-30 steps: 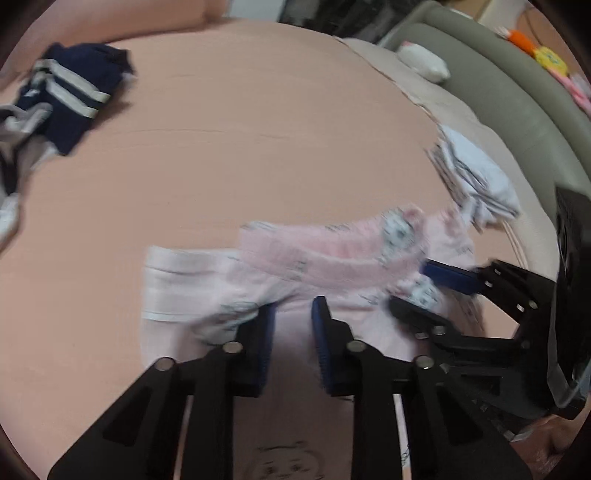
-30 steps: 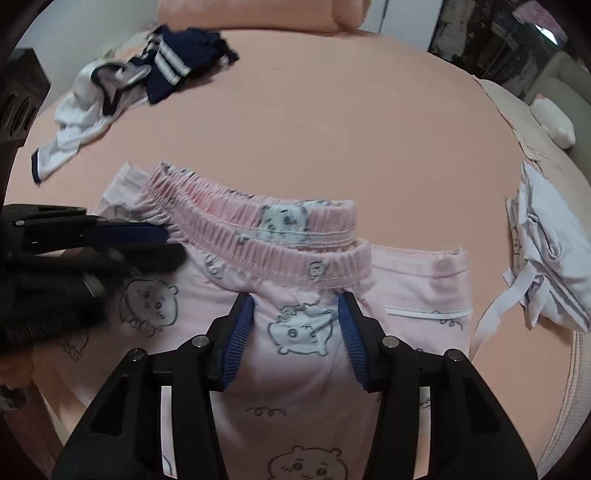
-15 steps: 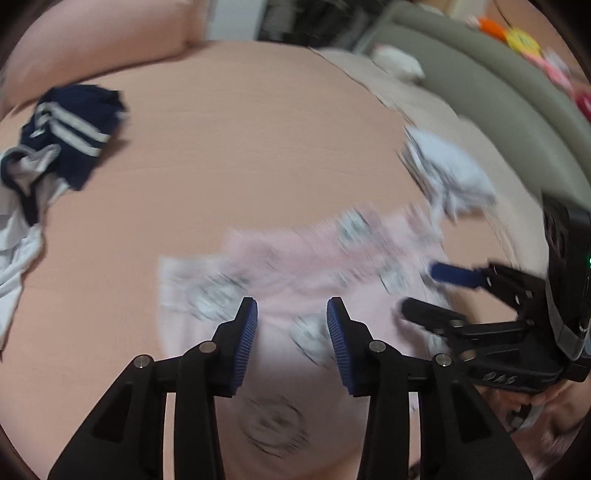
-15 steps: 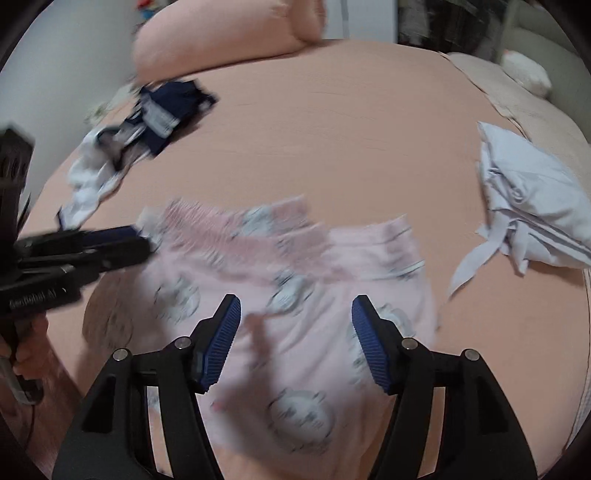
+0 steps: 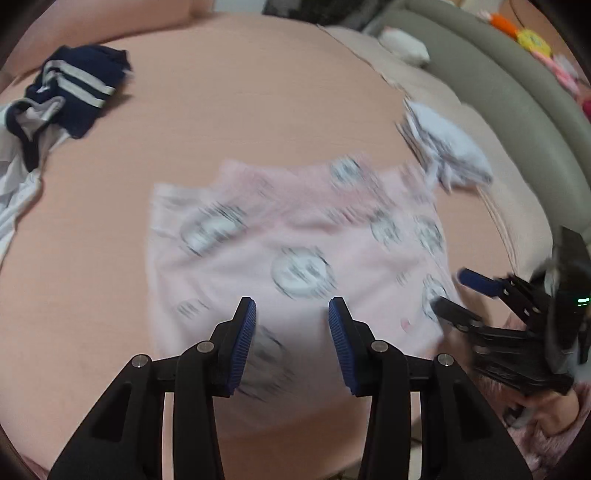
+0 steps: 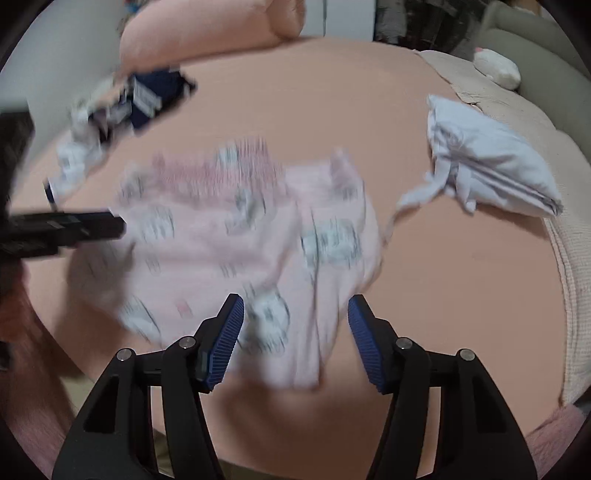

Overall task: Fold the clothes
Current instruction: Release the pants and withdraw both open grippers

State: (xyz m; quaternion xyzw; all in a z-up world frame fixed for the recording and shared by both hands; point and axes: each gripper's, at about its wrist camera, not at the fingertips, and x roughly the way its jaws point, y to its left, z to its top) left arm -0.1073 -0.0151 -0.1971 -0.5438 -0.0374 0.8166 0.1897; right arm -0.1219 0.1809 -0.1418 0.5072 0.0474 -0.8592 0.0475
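the pink printed garment [image 5: 295,254] is seen lying spread on the peach bed [image 5: 240,122], near its front edge, blurred by motion in both views (the cartoon faces on it are smeared). the left claw [image 5: 291,332] is held just above the garment's near hem with its blue pads wide apart and nothing between them. the right claw [image 6: 295,332] is likewise spread wide over the near hem, gripping nothing; in the left wrist view it is seen at the garment's right edge, and whether cloth is touched there cannot be told.

a navy striped garment [image 5: 77,92] tangled with white cloth is found at the far left of the bed, well apart from the pink one. a folded white garment [image 6: 491,166] is laid near the bed's right side, a loose strip of it trailing toward the pink fabric. a peach pillow [image 6: 207,33] is set at the head of the bed.
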